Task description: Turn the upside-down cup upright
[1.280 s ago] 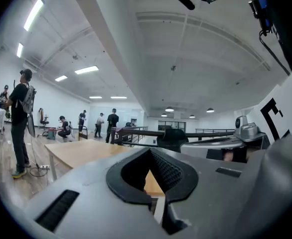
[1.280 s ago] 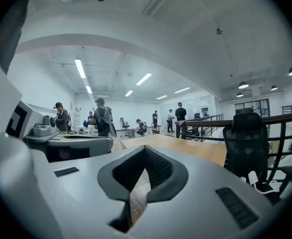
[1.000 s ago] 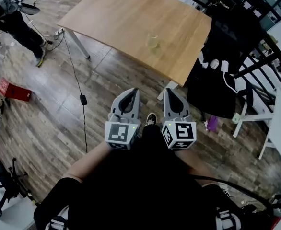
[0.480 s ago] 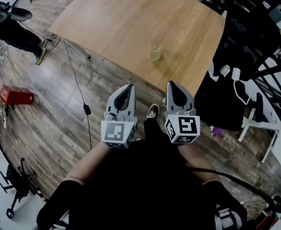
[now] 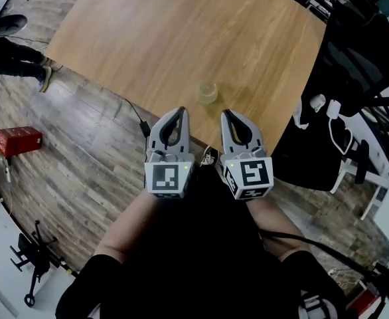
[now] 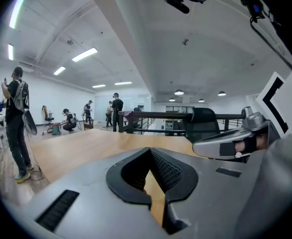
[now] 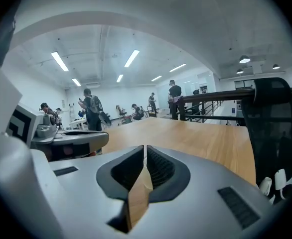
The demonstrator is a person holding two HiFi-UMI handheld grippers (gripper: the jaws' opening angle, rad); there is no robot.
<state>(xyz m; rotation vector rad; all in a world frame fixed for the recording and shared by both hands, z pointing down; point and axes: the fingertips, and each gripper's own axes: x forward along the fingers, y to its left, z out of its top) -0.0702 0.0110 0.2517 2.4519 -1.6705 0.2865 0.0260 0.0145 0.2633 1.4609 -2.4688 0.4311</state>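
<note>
A small clear cup (image 5: pixel 208 92) stands on the wooden table (image 5: pixel 181 32), near its front edge; whether its mouth faces up or down I cannot tell. My left gripper (image 5: pixel 180 111) and right gripper (image 5: pixel 225 114) are side by side just short of that edge, tips pointing at the table. Both are shut with nothing between the jaws. The cup lies a little beyond and between the two tips. In the left gripper view (image 6: pixel 148 151) and the right gripper view (image 7: pixel 145 148) the tips meet and only the tabletop shows past them; the cup is hidden.
A black jacket drapes over a chair (image 5: pixel 327 118) at the table's right end. A black cable (image 5: pixel 138 119) runs on the wooden floor under the table's front edge. A red box (image 5: pixel 18 140) lies on the floor at left. A person (image 5: pixel 8 48) stands far left.
Both grippers have moved forward toward the table together, from over the floor to its front edge. The cup now sits much closer to the tips. Jaws stayed shut.
</note>
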